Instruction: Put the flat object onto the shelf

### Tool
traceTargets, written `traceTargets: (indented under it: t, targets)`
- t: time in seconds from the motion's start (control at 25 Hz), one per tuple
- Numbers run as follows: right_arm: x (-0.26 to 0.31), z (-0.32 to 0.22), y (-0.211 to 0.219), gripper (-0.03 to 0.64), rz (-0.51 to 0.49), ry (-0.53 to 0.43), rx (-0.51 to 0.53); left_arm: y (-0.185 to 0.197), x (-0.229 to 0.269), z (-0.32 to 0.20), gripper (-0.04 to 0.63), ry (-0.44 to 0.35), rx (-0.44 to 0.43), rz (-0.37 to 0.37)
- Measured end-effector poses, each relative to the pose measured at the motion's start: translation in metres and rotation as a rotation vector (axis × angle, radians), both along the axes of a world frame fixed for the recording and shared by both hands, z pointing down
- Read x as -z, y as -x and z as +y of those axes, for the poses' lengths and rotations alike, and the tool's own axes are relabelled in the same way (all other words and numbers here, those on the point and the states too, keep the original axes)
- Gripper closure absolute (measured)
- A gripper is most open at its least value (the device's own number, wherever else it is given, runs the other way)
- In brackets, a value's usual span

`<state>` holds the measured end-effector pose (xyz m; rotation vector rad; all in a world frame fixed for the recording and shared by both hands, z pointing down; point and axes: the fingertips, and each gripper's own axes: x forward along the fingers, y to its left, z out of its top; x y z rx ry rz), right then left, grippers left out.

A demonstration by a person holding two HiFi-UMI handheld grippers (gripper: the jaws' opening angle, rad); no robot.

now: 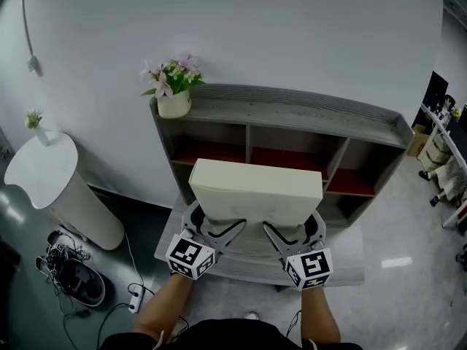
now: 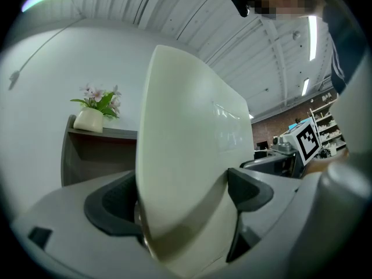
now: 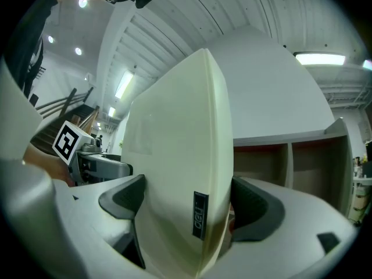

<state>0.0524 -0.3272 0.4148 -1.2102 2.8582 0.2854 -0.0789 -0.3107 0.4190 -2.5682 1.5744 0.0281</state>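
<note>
A cream flat object (image 1: pixel 255 189), a thin slab, is held up in front of the grey shelf unit (image 1: pixel 292 108). My left gripper (image 1: pixel 217 230) is shut on its near left edge and my right gripper (image 1: pixel 286 233) is shut on its near right edge. In the left gripper view the slab (image 2: pixel 186 156) fills the gap between the dark pads (image 2: pixel 110 207). In the right gripper view the slab (image 3: pixel 180 173) sits the same way between the pads (image 3: pixel 253 208), with a small dark label on its edge. The slab hides the shelf's lower middle part.
A white pot of pink flowers (image 1: pixel 173 86) stands on the shelf's top left corner. The compartments have red floors (image 1: pixel 286 159). A white round stand (image 1: pixel 55 188) with a small plant is at the left, cables and a power strip (image 1: pixel 80 283) on the floor. Racks (image 1: pixel 445 152) stand at right.
</note>
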Motion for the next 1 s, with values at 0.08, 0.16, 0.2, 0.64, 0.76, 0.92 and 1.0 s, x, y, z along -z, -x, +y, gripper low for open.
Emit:
traceTargets:
  t: [0.08,0.16,0.2,0.64,0.76,0.92,1.0]
  targets:
    - [0.005,-0.005,0.001,0.163,0.004,-0.012,0.01,0.001,0.004,-0.004,0.123,-0.006,0.013,0.004]
    - [0.011,-0.009,0.002,0.163,0.007,-0.025,0.015,0.002,0.009,-0.007,0.123,-0.015,0.02,0.008]
    - [0.015,-0.011,0.002,0.163,0.008,-0.032,0.016,0.002,0.012,-0.009,0.123,-0.021,0.021,0.008]
    - [0.084,-0.051,0.023,0.163,-0.018,-0.134,0.014,0.023,0.085,-0.052,0.123,-0.131,-0.009,-0.032]
    - [0.113,-0.06,0.03,0.163,-0.017,-0.186,0.015,0.03,0.113,-0.062,0.123,-0.177,-0.013,-0.035]
    - [0.157,-0.07,0.037,0.163,-0.014,-0.255,0.019,0.038,0.155,-0.072,0.123,-0.236,-0.016,-0.035]
    - [0.18,-0.074,0.04,0.163,-0.019,-0.286,0.022,0.041,0.179,-0.077,0.123,-0.267,-0.017,-0.043]
